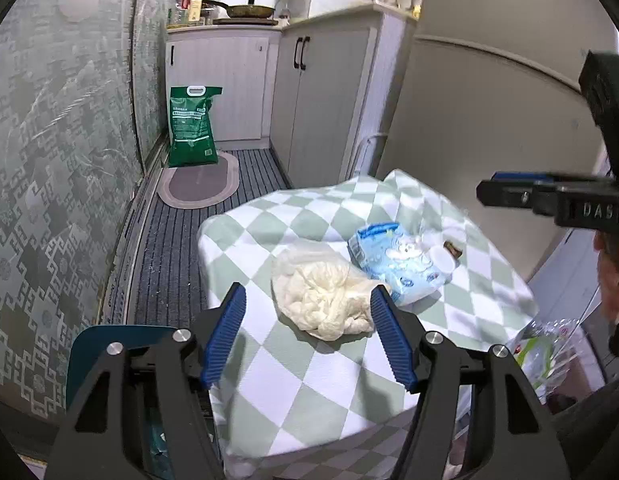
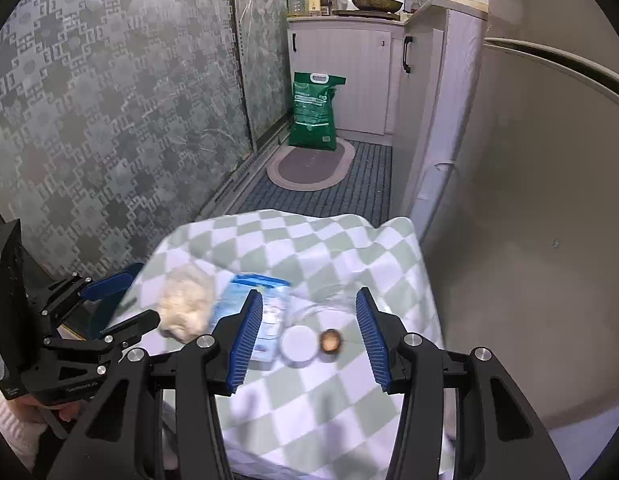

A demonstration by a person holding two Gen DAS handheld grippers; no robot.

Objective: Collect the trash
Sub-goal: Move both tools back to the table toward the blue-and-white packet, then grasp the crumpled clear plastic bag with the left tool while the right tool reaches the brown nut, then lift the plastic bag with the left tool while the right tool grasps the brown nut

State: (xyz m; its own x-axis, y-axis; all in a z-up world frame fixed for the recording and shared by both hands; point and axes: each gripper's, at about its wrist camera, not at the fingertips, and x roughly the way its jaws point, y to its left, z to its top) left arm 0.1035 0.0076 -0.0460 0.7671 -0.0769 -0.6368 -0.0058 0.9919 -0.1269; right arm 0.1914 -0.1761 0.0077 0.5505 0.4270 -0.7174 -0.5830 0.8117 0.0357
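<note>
On a table with a green-and-white checkered cloth [image 1: 293, 384] lie a crumpled clear bag of white stuff [image 1: 321, 296], a blue-and-white wrapper [image 1: 393, 256], a small white cup [image 1: 443, 260] and a small brown scrap [image 1: 453, 248]. My left gripper [image 1: 309, 328] is open, its blue pads either side of the white bag's near end, just above the cloth. In the right wrist view my right gripper [image 2: 309, 332] is open above the white cup [image 2: 297, 344] and the brown scrap [image 2: 330, 340], with the wrapper [image 2: 265, 312] and white bag [image 2: 185, 304] to its left.
A dark teal bin [image 1: 109, 356] stands left of the table. A clear bag with green print [image 1: 545, 352] hangs at the table's right. A green sack [image 1: 191, 126] and an oval mat [image 1: 199, 180] lie on the striped floor by white cabinets [image 1: 321, 96]. A patterned wall [image 1: 57, 160] runs along the left.
</note>
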